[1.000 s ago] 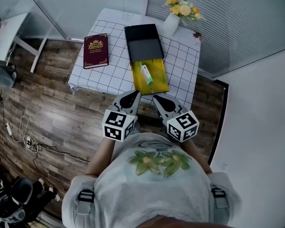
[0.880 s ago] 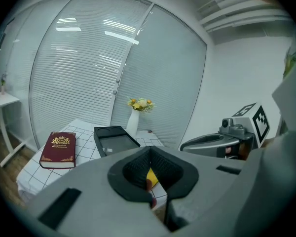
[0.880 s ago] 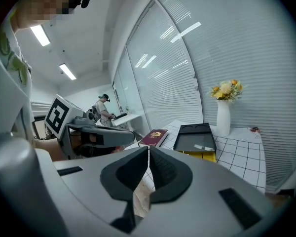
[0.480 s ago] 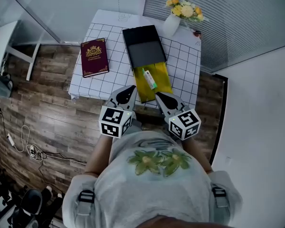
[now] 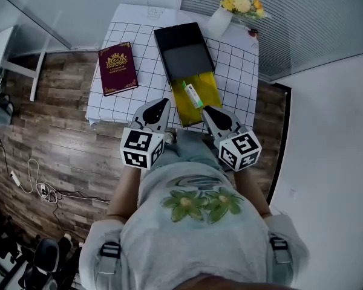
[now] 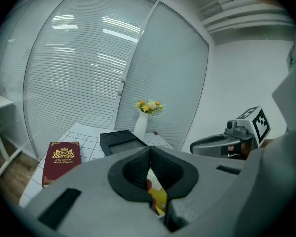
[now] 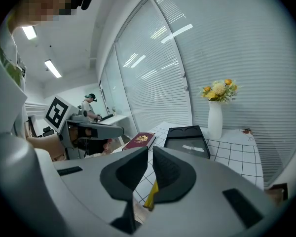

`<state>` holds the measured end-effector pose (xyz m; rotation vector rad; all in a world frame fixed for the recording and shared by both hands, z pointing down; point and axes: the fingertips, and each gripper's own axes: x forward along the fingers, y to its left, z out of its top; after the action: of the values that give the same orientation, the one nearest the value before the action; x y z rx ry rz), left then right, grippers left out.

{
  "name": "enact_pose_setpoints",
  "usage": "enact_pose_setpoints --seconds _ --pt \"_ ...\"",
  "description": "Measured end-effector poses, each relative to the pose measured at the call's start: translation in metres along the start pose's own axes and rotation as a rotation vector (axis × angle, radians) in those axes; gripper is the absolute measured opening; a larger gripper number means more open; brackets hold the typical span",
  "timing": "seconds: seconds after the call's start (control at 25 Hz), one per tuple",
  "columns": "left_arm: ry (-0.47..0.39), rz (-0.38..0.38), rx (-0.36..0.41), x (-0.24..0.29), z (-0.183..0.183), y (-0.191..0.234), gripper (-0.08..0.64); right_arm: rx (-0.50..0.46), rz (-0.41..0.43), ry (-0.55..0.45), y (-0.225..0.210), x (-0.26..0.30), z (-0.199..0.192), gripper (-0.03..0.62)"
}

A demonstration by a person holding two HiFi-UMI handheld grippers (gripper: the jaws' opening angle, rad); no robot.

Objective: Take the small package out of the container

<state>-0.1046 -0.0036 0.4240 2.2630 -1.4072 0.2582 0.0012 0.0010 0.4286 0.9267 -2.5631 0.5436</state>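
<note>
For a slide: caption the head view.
Left gripper and right gripper, jaws shut, poised before the yellow container holding the small package.

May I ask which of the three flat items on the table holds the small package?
The yellow tray nearest the person, with the small package in it; not the black box or maroon book.

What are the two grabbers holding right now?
Nothing. The left gripper and the right gripper are both shut and empty; the small package lies untouched in the yellow container.

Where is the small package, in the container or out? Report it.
In: the small package lies in the yellow tray pulled out of the black container.
</note>
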Motion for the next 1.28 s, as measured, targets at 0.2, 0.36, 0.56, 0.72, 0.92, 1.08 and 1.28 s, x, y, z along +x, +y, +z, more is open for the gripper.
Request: enact_pose_setpoints --seconds 0.2,0.36,0.56,0.72,0.92,1.08,1.28 --pt "0.029 -0.025 0.002 0.012 -0.006 -0.004 0.008 0.012 -0.005 -0.001 -0.011 0.006 -0.001 0.012" --pt "0.033 -0.015 0.010 0.022 -0.004 0.002 0.007 0.000 -0.010 0.011 -0.020 0.012 -0.005 0.014" --pt "0.032 0.002 0.011 0.039 0.008 0.013 0.008 -0.039 -0.008 0.038 -0.031 0.023 -0.004 0.068" --pt "0.045 -0.010 0.022 0.056 0.015 0.015 0.008 -0.036 0.004 0.065 -0.040 0.035 -0.006 0.102" --pt "0.077 -0.029 0.030 0.072 0.016 0.015 0.008 -0.051 0.015 0.134 -0.047 0.050 -0.019 0.146" --pt "0.098 -0.038 0.040 0.081 0.015 0.017 0.008 -0.049 0.012 0.172 -0.050 0.060 -0.032 0.154" --pt "0.117 -0.047 0.037 0.089 0.013 0.020 0.008 -0.045 0.002 0.216 -0.054 0.067 -0.047 0.160"
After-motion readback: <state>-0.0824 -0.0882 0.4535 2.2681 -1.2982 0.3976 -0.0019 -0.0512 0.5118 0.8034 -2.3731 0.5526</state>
